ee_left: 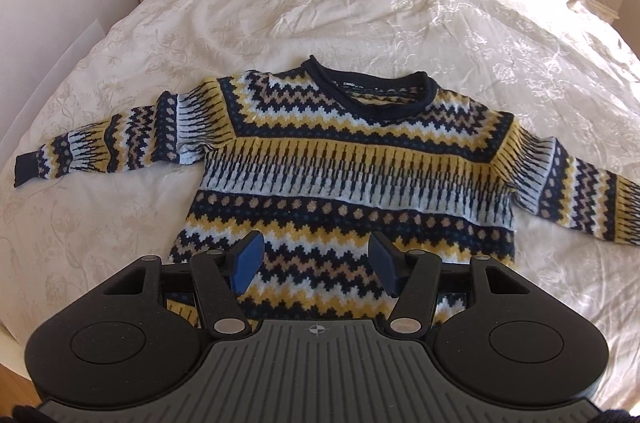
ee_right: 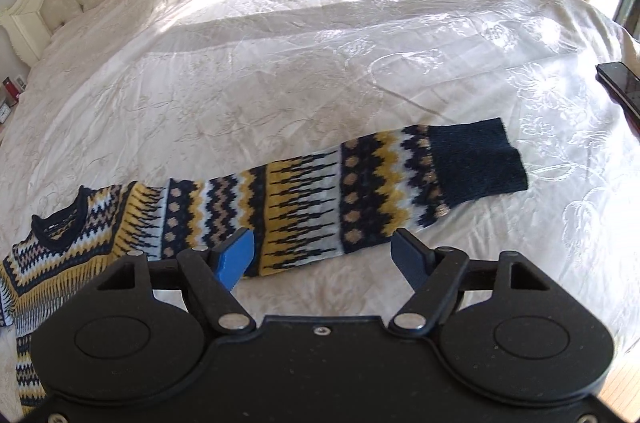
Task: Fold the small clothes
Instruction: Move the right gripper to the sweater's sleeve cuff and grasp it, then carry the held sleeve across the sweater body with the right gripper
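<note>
The left gripper (ee_left: 316, 263) is hovering wide open and empty over the sweater (ee_left: 344, 159) hem; the right gripper (ee_right: 322, 257) is gaping equally wide, empty, beside the right sleeve (ee_right: 360, 191). The sweater is lying flat on the bedspread (ee_left: 360, 3), collar at twelve o'clock, sleeves reaching toward nine and three.

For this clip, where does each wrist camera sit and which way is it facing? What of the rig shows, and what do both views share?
Left wrist view: sits behind the open left gripper, low over the hem of the navy, yellow and white patterned knit sweater, facing up the cream embroidered bedspread toward the headboard end.
Right wrist view: sits behind the open right gripper, facing the sweater's outstretched sleeve with its navy cuff; a dark phone-like slab lies at the right edge.
Shared: sweater and bedspread.
</note>
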The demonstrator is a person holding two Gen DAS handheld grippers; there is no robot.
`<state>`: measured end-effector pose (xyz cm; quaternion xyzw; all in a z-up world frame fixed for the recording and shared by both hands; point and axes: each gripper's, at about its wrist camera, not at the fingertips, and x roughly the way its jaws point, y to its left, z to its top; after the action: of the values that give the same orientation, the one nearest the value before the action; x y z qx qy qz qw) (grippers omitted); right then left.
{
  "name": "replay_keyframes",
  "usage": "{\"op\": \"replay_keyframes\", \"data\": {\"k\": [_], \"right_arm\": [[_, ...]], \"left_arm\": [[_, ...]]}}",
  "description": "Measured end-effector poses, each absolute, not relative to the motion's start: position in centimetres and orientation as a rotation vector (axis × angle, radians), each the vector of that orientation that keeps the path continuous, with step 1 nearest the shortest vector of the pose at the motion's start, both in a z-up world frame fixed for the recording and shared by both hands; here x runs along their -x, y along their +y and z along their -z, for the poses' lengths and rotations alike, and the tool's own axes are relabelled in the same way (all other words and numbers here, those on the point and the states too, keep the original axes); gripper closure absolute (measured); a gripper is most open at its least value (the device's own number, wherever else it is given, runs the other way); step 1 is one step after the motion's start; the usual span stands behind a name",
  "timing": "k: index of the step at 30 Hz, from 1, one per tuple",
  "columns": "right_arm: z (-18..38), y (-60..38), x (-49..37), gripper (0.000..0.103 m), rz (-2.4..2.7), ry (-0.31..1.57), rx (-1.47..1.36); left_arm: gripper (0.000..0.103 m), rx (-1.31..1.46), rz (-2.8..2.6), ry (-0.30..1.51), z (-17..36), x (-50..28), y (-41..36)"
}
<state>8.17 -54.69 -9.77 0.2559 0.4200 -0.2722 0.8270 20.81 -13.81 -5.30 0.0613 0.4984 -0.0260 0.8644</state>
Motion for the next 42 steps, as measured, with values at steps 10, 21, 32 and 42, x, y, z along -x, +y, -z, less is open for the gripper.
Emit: {"op": "replay_keyframes", "data": {"k": [10, 21, 32, 42], "right_arm": [[13.7, -60.4, -7.1, 0.026, 0.681, 0.89, -0.729], [13.4, -60.7, -8.9, 0.089, 0.719, 0.812, -0.714], [5.6, -50.5, -16.3, 0.089, 0.529, 0.688, -0.601], [2.3, -34.7, -28.5, 0.09, 0.196, 0.663, -0.5]], "left_arm": [[0.046, -0.148, 0.023, 1.064, 5.5, -21.0, -15.3], [0.046, -0.138, 0.007, 1.074, 5.8, -21.0, -13.2], [0.046, -0.131, 0.068, 1.083, 6.2, -23.2, -7.0], [0.046, -0.131, 0.069, 1.08, 6.7, -25.7, 1.3]]}}
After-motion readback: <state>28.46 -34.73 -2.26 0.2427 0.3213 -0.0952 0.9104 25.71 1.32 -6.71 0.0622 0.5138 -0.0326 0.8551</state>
